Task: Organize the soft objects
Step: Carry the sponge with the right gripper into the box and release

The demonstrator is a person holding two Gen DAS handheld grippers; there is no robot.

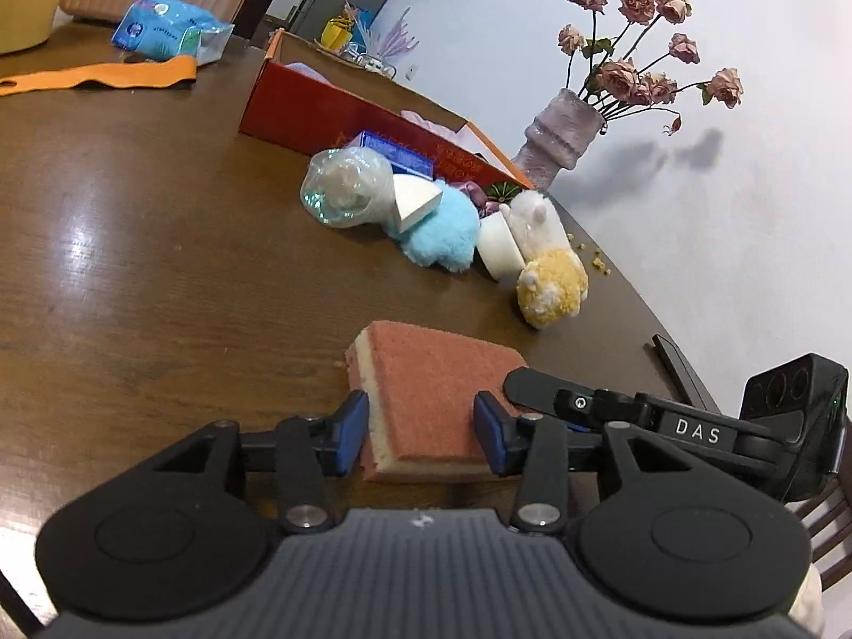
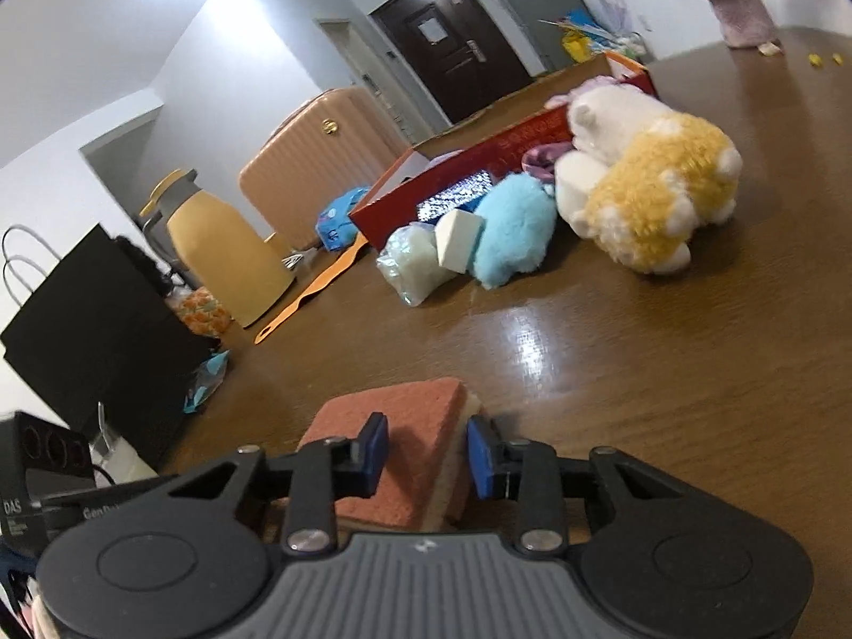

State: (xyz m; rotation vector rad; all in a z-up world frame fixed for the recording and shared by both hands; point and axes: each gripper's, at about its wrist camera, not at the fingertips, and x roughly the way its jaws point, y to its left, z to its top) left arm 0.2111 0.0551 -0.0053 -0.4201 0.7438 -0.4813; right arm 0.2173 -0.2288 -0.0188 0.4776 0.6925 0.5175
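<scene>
Left wrist view has the sponge [image 1: 426, 399] front and centre: a pinkish-red scrub top over a yellow foam layer, lying flat on the brown wooden surface [image 1: 160, 266]. The left gripper [image 1: 420, 436] has its jaws narrowed onto the near end, with both blue pads right against the sponge's 2 sides, so it looks gripped. The right gripper [image 1: 524, 381] shows at the sponge's right edge, and 1 black finger lies over that corner.

From the right wrist, the sponge [image 2: 410, 442] sits between the right gripper [image 2: 426, 452] jaws too. The left pad rests on the red top and the right pad is up against the yellow edge, so it's pinched at that corner.

Further back is a clump of soft stuff. There's a blue plush [image 1: 442, 229], a white foam wedge [image 1: 418, 202] leaning on it, a clear bag [image 1: 346, 186], a round white pad [image 1: 500, 247] and a yellow and white plush [image 1: 554, 287]. They're all touching or nearly so, just in front of an open red box [image 1: 330, 106]. A vase [image 1: 559, 133] of dried roses stands beside the box's far end. An orange strap [image 1: 106, 74] and a blue packet [image 1: 165, 26] lie well apart from the pile.
</scene>
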